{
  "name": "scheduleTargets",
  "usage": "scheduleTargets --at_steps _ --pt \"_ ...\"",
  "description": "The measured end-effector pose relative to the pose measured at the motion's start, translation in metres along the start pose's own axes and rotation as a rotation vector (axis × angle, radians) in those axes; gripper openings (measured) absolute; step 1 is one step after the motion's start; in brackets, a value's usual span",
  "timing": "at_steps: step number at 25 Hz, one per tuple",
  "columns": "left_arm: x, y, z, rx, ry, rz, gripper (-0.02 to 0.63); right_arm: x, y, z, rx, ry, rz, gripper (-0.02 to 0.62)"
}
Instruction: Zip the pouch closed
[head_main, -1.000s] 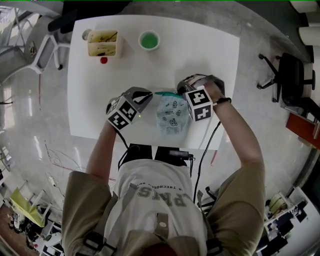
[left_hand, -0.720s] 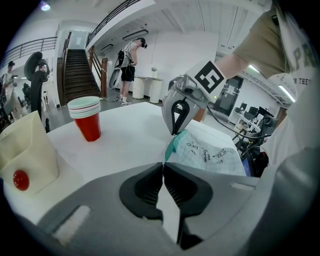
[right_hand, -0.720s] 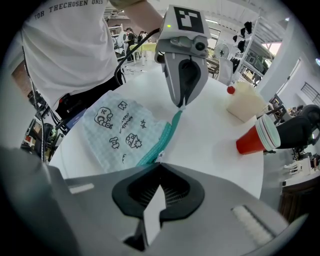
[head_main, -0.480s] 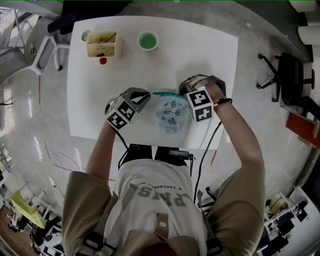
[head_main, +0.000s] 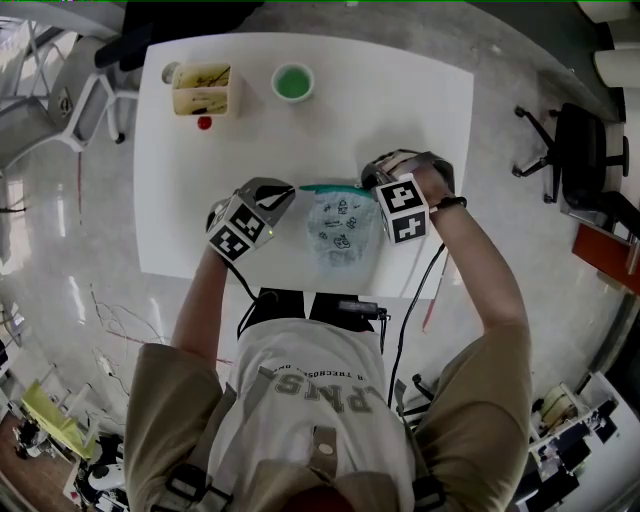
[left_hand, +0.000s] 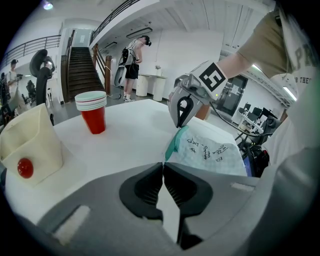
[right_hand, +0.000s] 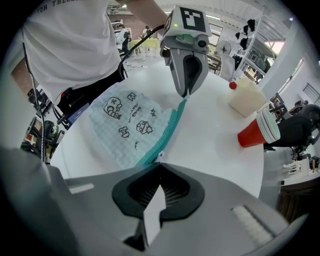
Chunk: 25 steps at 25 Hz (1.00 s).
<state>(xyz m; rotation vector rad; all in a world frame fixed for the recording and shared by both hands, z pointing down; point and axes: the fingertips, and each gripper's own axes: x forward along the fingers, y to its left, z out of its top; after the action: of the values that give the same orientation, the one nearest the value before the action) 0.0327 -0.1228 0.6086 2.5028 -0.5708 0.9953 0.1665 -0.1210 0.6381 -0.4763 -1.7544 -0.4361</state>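
Head view: the pouch (head_main: 340, 232) lay on the white table (head_main: 420, 110) just below the frame's centre, its teal zipper band (head_main: 326, 187) along the upper edge, with my left gripper (head_main: 289, 191) at the band's left end and my right gripper (head_main: 369, 184) at its right end. A green cup (head_main: 293, 82) and a beige container (head_main: 204, 88) stood well apart at the upper left. Left gripper view: my jaws were drawn fully together at lower centre and pinched the near tip of the teal band, while the patterned cloth of the pouch (left_hand: 212, 156) ran away toward the right gripper (left_hand: 180, 124) above centre. Right gripper view: my jaws were likewise closed tight at lower centre, nipping the small metal zipper pull (right_hand: 161, 154), and the band (right_hand: 169, 131) stretched straight up the frame to the left gripper (right_hand: 186, 93). The band read as one narrow strip, though I could not tell whether every tooth had joined. I judged the closing stroke to be at or near its end. The next move called for keeping the left end anchored and taut, seating the pull against the stop, and only then letting go.
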Motion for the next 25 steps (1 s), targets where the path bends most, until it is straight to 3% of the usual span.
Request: scheduleTargets --at_steps 25 --pt "-0.006 0.01 -0.017 -0.03 0.026 0.047 0.021 0.002 0.01 -0.017 0.022 0.03 -0.005 0.0"
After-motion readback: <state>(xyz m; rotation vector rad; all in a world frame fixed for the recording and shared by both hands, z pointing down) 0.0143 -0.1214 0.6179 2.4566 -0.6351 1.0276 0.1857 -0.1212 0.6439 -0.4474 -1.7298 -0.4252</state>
